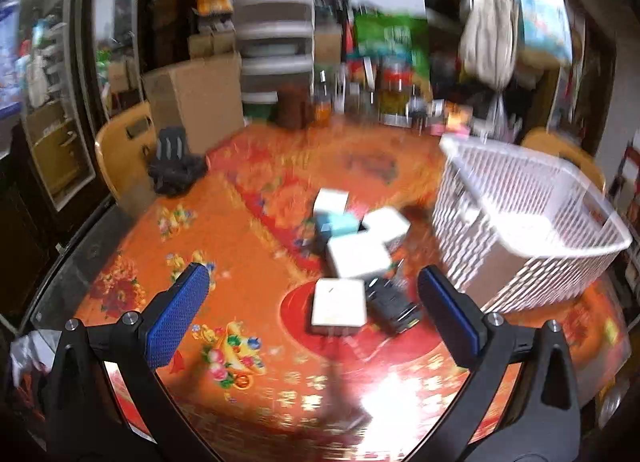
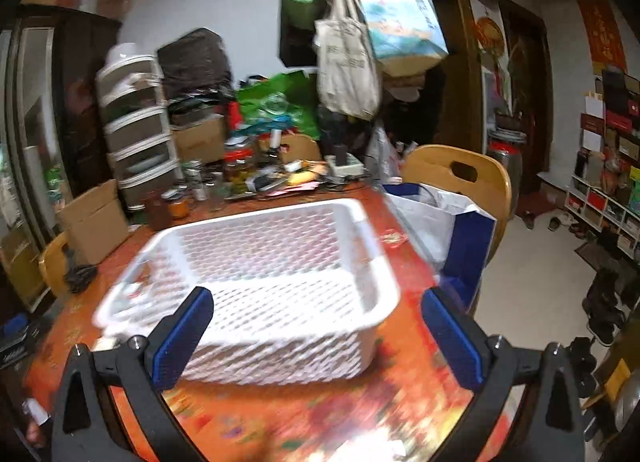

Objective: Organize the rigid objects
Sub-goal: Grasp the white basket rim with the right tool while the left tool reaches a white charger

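Observation:
Several small boxes lie in a cluster on the red flowered tablecloth [image 1: 248,262]: a flat white box [image 1: 339,306] nearest, a black object [image 1: 394,304] beside it, a bigger white box [image 1: 358,258], a teal box [image 1: 338,223] and two more white boxes [image 1: 386,223] behind. My left gripper [image 1: 312,290] is open and empty above the near side of the cluster. A white slatted basket [image 1: 532,221] stands to the right of the boxes. In the right wrist view the basket [image 2: 256,274] looks empty. My right gripper [image 2: 316,310] is open and empty over its near rim.
Jars, bottles and clutter [image 1: 384,97] line the table's far edge. A cardboard box [image 1: 196,101] and a wooden chair [image 1: 124,153] with a dark item stand at the far left. Another chair [image 2: 460,173] and a white-blue bag [image 2: 448,225] are right of the basket.

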